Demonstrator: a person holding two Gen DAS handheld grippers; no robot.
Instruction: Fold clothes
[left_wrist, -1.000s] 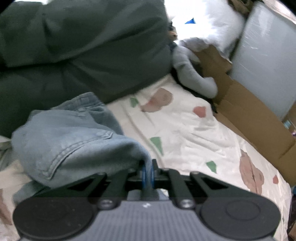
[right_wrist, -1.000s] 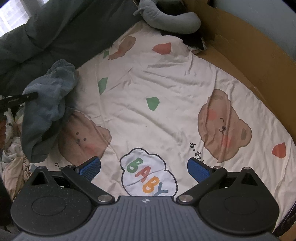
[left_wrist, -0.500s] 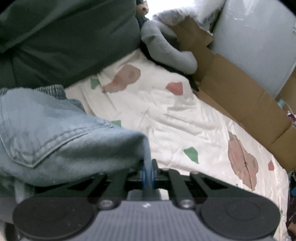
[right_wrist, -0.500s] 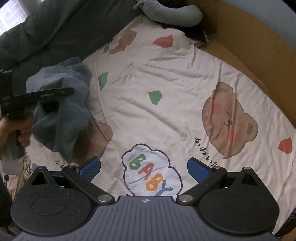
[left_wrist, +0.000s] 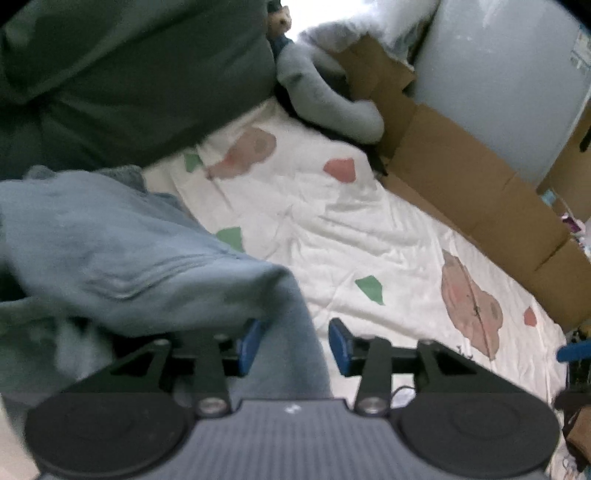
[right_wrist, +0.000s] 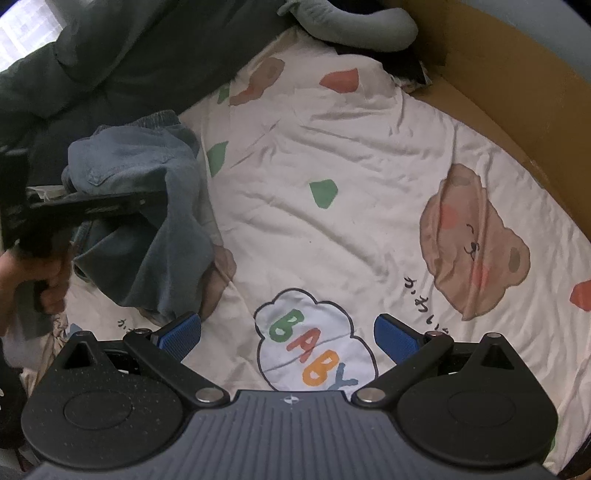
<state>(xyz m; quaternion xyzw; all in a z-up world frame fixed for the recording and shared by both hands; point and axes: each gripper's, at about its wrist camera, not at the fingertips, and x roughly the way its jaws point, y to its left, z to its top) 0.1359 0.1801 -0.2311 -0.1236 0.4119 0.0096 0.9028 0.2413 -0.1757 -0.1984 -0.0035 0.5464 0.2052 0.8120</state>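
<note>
A pair of light blue jeans (left_wrist: 110, 251) hangs bunched over the left side of a white sheet (left_wrist: 332, 229) printed with bears. My left gripper (left_wrist: 293, 343) stands open, with a fold of the denim still draped between its blue pads (left_wrist: 248, 341). From the right wrist view, the jeans (right_wrist: 147, 192) droop from the left gripper (right_wrist: 155, 199) onto the sheet (right_wrist: 369, 166). My right gripper (right_wrist: 288, 332) is open and holds nothing, low over the "BABY" cloud print (right_wrist: 314, 347).
A dark green duvet (right_wrist: 110, 55) lies heaped at the back left. A grey plush (right_wrist: 354, 22) lies at the head of the sheet. Cardboard (right_wrist: 498, 74) walls the right side. A hand (right_wrist: 44, 273) holds the left gripper's handle.
My left gripper, shut on the jeans before, has opened after carrying them right over the sheet. The right gripper has stayed open and moved little.
</note>
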